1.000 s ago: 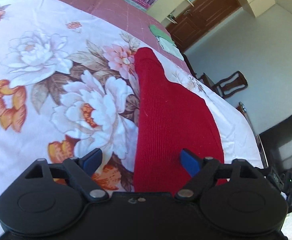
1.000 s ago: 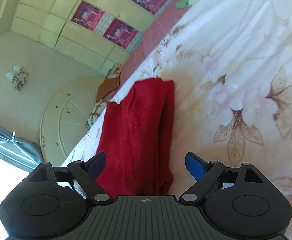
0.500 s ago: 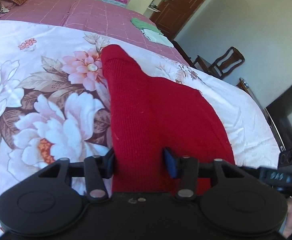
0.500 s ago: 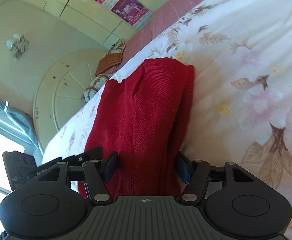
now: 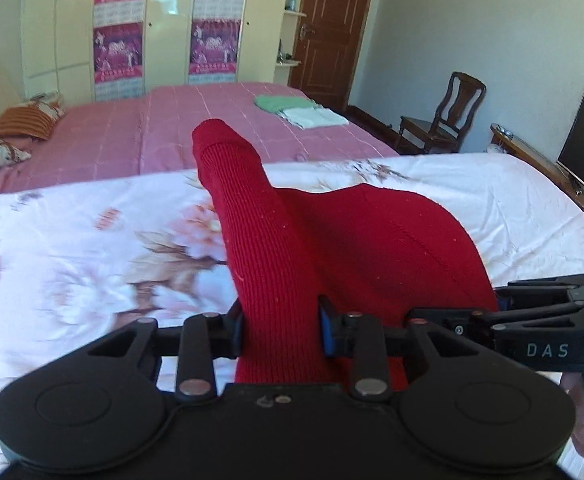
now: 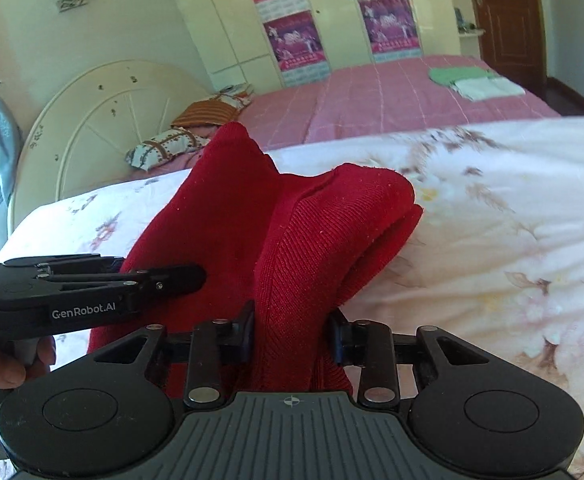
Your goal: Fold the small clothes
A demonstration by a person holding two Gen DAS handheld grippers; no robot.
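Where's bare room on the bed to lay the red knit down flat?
Bare floral sheet left of the red garment, up to the pink bedspread. More floral sheet on its right, toward the TV side. Crowded: the near edge, where the left claw and right claw are closing on the fabric, and the bedspread's green and white folded clothes.

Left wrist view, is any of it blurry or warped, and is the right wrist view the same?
Left wrist view: the floral bedspread smears with motion blur, the red knit garment stays sharp, and dark fisheye corners bend the room. Right wrist view: same curved edges, bedspread washed pale by bright light, flowers soft; garment crisp.
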